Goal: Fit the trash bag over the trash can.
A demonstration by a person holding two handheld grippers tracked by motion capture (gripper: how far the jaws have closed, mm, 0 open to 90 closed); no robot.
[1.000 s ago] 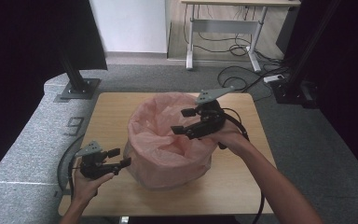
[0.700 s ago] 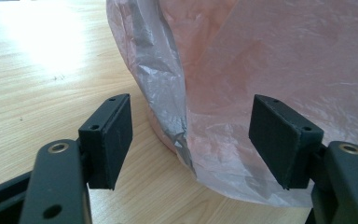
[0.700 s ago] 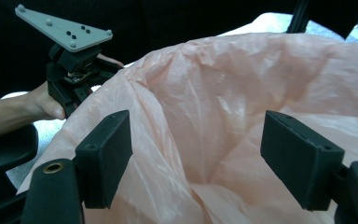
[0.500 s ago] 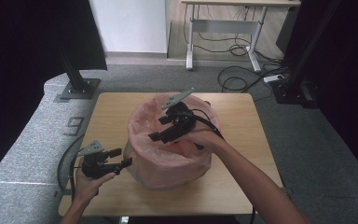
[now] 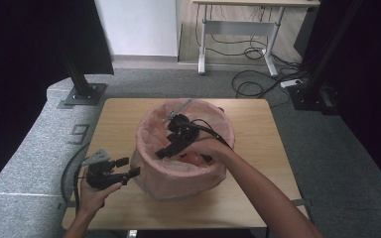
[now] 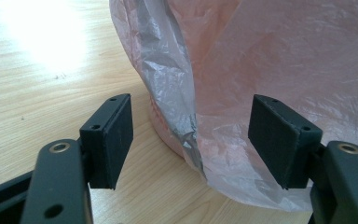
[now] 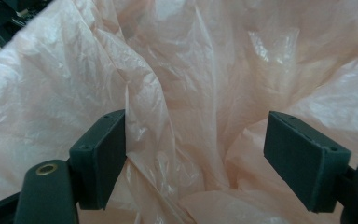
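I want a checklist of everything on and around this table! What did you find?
Surface: wooden table, bare around the bin.
Job's things: round bin lined with a pink plastic bag, near the table's middle.
Clutter: nothing seen.
Grippers: left gripper open, level beside the bag's outer wall; a fold of bag lies between its jaws, untouched. Right gripper open, reaching down inside the bag.
Cables: black cable loops off the left table edge; more cables on the floor behind.
Surroundings: grey carpet, a white-legged desk, dark stands.

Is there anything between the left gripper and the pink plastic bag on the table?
Nothing visible: the left gripper has open jaws facing the crinkled pink plastic bag, with bare wooden table beneath.
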